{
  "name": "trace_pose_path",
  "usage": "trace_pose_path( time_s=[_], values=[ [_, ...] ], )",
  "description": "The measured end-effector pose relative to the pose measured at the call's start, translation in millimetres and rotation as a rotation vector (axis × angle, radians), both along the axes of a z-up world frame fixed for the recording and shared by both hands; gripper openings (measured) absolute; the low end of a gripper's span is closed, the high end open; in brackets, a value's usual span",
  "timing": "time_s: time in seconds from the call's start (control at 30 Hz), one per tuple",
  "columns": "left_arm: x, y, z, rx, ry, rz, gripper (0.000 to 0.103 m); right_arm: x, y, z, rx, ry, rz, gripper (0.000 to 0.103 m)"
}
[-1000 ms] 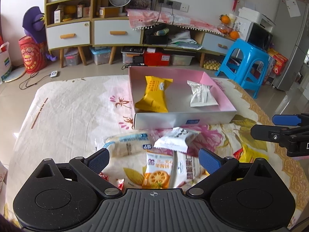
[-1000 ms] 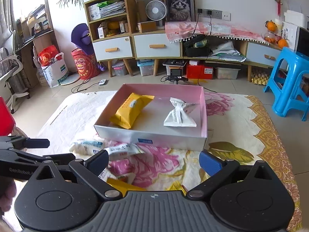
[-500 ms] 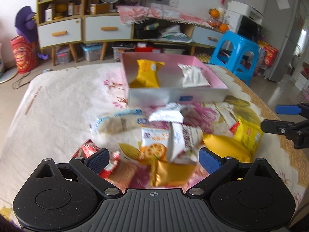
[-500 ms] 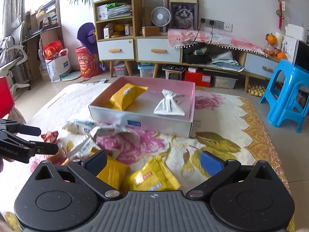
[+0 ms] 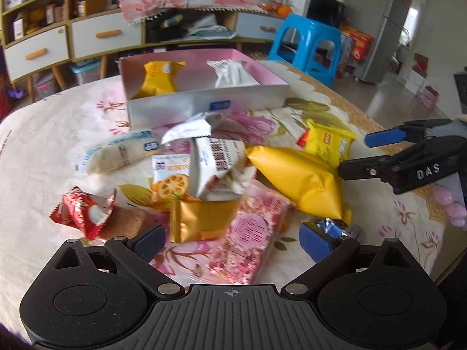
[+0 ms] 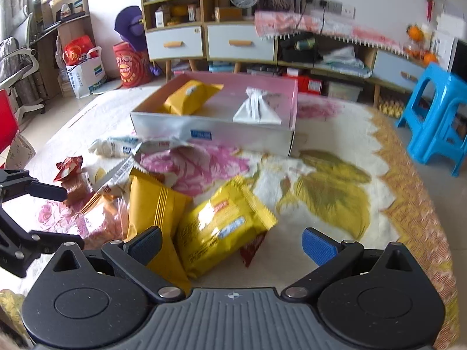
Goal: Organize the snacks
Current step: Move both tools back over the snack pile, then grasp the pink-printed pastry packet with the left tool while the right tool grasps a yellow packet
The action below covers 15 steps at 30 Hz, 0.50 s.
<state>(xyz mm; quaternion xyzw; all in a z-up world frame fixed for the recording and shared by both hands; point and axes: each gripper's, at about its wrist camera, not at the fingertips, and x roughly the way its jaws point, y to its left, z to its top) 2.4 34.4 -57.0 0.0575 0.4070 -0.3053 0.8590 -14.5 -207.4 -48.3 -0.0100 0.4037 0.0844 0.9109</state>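
A pink-lined box (image 5: 204, 105) (image 6: 213, 129) on the flowered cloth holds a yellow packet (image 5: 159, 80) and a white packet (image 5: 233, 74). In front of it lies a pile of snacks: a pink packet (image 5: 251, 233), a gold one (image 5: 201, 218), a plain yellow one (image 5: 297, 178) (image 6: 154, 204), a bright yellow printed one (image 6: 221, 221) and a red one (image 5: 81, 210). My left gripper (image 5: 232, 239) is open and empty above the pink and gold packets. My right gripper (image 6: 232, 245) is open and empty above the two yellow packets; it also shows in the left wrist view (image 5: 367, 154).
The table's right edge (image 6: 437, 233) drops to the floor beside a blue stool (image 6: 437, 108). Cabinets and shelves (image 6: 204, 38) stand behind the table. A red chair (image 6: 7, 122) is at the left.
Both grippers have pulled back and lower toward the near side of the table, so more of the snack pile shows. Both stay open and empty.
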Motion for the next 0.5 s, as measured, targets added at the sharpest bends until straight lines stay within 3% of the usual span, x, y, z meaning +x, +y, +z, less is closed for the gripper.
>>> trace_pose_path(
  time_s=[0.23, 0.5],
  values=[
    [0, -8, -3, 0.002, 0.035, -0.039, 0.084, 7, -6, -3, 0.113, 0.082, -0.030, 0.081],
    [4, -11, -7, 0.015, 0.065, -0.052, 0.054, 16, -16, -2, 0.248, 0.148, -0.079, 0.058]
  ],
)
